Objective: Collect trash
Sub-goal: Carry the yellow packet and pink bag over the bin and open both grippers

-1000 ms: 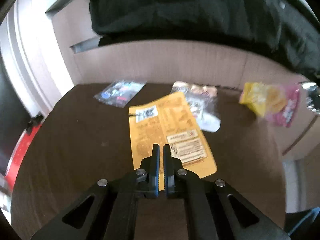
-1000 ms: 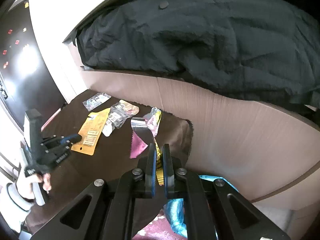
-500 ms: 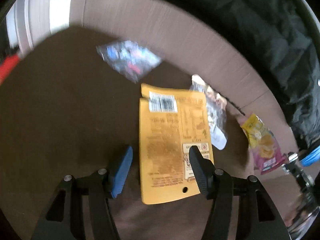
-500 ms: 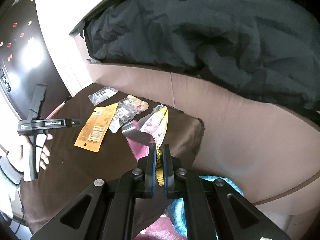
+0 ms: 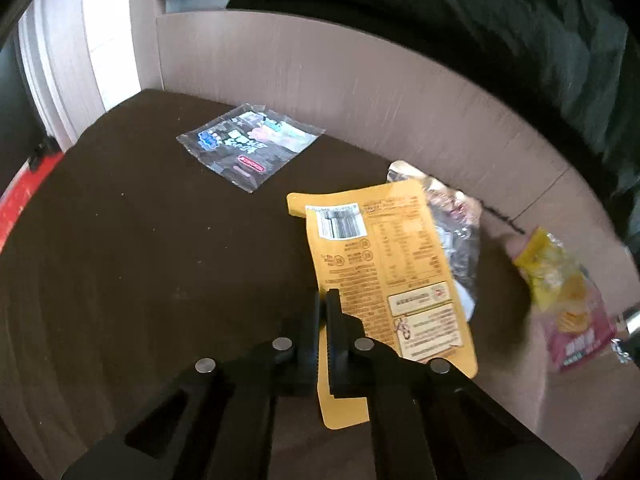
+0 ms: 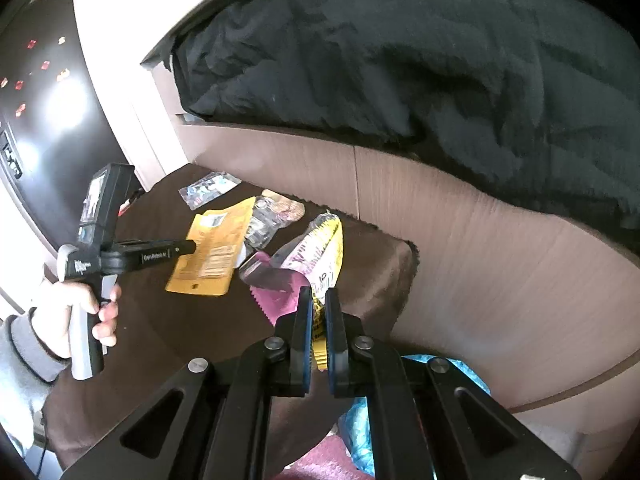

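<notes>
The orange packet (image 5: 384, 264) lies flat on the brown bench (image 5: 140, 260), its left edge pinched in the closed left gripper (image 5: 323, 300) — pickup step. The right gripper (image 6: 318, 300) clamps a pink-yellow wrapper (image 6: 320, 248). Next: lift it clear.

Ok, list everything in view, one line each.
orange packet: 1, orange, mid-table, edge between the left fingers
clear wrapper: 1, clear with print, far left of table
crumpled wrapper: 1, clear, partly under the orange packet
snack bag: 1, yellow-pink, held over table edge
table: 1, dark brown
black cloth: 1, above panel
blue bag: 1, below
left hand-held gripper: shut on packet
right hand-held gripper: shut on bag
</notes>
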`<move>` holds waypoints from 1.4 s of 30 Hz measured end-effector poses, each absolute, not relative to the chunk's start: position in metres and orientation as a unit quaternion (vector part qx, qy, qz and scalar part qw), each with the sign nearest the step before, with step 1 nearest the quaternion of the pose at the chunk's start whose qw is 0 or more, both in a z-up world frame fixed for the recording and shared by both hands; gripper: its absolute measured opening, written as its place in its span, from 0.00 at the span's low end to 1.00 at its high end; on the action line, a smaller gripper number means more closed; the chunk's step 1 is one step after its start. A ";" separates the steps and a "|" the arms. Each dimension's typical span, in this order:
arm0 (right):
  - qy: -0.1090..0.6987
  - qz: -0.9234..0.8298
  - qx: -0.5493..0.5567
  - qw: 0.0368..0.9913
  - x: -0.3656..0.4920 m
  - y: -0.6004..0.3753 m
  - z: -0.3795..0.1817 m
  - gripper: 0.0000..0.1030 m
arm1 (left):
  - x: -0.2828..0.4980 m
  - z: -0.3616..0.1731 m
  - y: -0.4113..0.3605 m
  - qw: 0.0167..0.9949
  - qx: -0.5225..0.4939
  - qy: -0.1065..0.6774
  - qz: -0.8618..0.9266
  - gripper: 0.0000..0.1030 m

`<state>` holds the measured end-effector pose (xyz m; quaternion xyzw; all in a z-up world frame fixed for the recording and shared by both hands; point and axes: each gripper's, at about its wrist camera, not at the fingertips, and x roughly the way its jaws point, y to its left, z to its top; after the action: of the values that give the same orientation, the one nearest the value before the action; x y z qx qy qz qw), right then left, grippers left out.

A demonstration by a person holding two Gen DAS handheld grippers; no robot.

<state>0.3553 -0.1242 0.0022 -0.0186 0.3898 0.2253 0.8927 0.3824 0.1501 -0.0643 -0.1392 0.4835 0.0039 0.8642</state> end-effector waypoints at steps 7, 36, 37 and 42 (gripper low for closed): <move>0.377 0.229 -0.023 0.897 0.350 -0.121 0.013 0.05 | 0.361 -0.026 0.158 0.884 -0.141 0.445 -0.023 0.00; 0.358 0.110 0.011 0.927 0.273 -0.260 0.050 0.04 | 0.311 0.019 -0.074 0.857 -0.017 0.461 -0.229 0.00; 0.368 0.109 0.020 0.923 0.275 -0.266 0.041 0.04 | 0.314 0.006 -0.082 0.850 -0.015 0.475 -0.229 0.00; 0.420 0.100 0.059 0.900 0.287 -0.289 -0.017 0.04 | 0.324 -0.053 -0.115 0.818 -0.013 0.527 -0.229 0.00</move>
<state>0.2868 -0.2887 -0.0172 0.0594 0.4204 0.1002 0.8998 0.3236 -0.1148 -0.0533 -0.0128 0.5271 -0.2293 0.8182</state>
